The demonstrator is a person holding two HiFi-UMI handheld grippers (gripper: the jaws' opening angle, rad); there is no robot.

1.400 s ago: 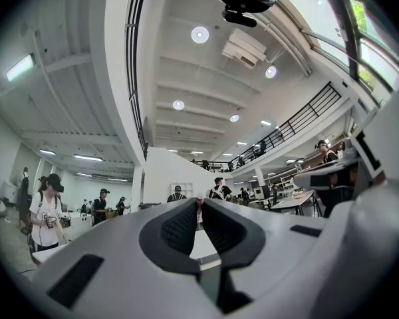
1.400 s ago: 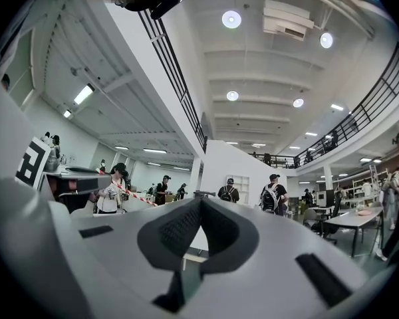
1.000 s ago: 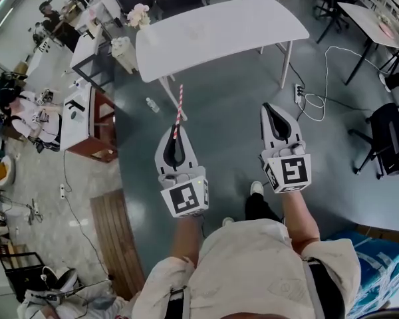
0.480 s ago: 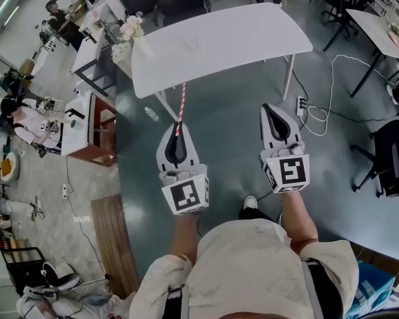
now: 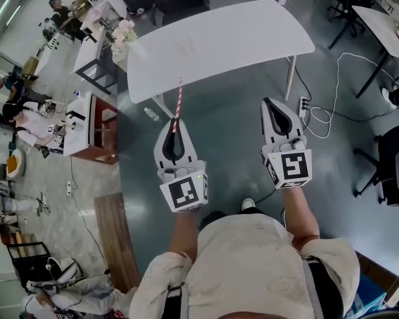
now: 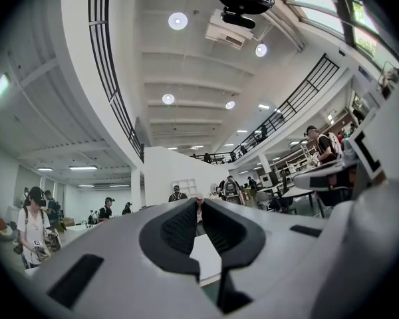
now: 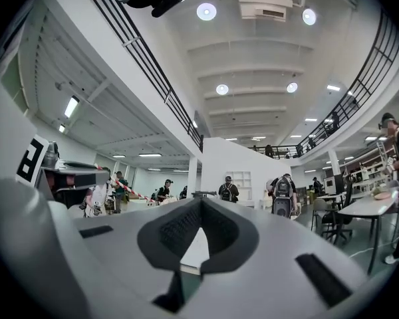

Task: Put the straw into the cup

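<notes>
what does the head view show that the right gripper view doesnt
Only the head view: the whole white rounded tabletop, the grey floor and the white power strip with cables. Only the right gripper view: the ceiling's round lights and the black balcony railing. Both: the red-and-white striped straw clamped in the left hand-held gripper, and the right hand-held gripper, shut and empty. Neither shows a cup.

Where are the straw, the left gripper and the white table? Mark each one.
straw [image 5: 178, 105], head view, midway up its striped stem.
left gripper [image 5: 174, 126], head view, between its fingertips, where it grips the straw.
white table [image 5: 219, 38], head view, bare part of the tabletop.
</notes>
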